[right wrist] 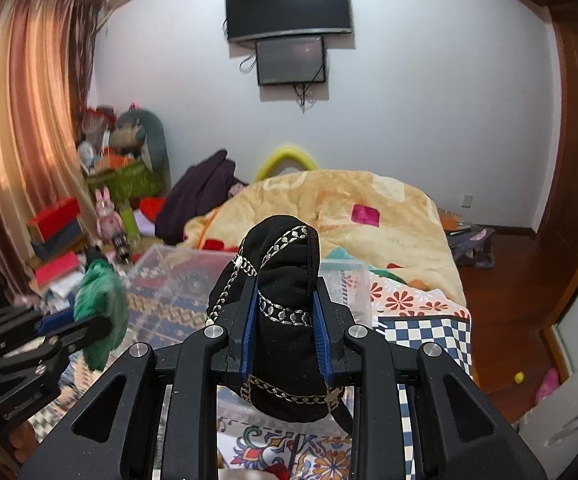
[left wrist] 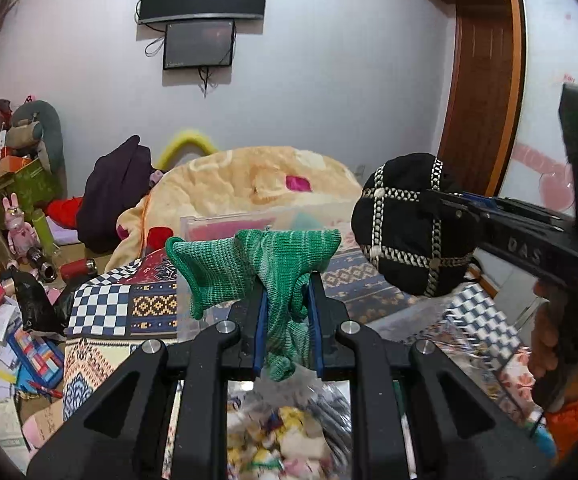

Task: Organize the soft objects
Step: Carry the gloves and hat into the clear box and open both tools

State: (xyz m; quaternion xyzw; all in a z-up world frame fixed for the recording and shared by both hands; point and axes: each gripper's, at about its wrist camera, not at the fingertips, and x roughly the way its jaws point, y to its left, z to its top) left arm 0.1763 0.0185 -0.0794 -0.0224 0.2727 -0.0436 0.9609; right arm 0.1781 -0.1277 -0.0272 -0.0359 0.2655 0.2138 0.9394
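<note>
Green knit fills my left gripper (left wrist: 287, 304): its blue pads are clenched on a green sock (left wrist: 265, 268) that flops over the fingertips, held up in the air. My right gripper (right wrist: 283, 312) squeezes a black cap (right wrist: 285, 300) with silver chain trim, to the right of the sock. Just beyond both lies a clear plastic box (right wrist: 177, 268) on the patterned bedspread (left wrist: 129, 308), with a peach quilt (right wrist: 369, 208) farther back.

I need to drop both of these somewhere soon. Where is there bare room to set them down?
The clear plastic bin ahead looks mostly open inside. The patterned bedspread between bin and checkered edge is bare too. Crowded: the floor clutter to the left. Left tongs grip the green knit; right tongs grip the black hat.
</note>
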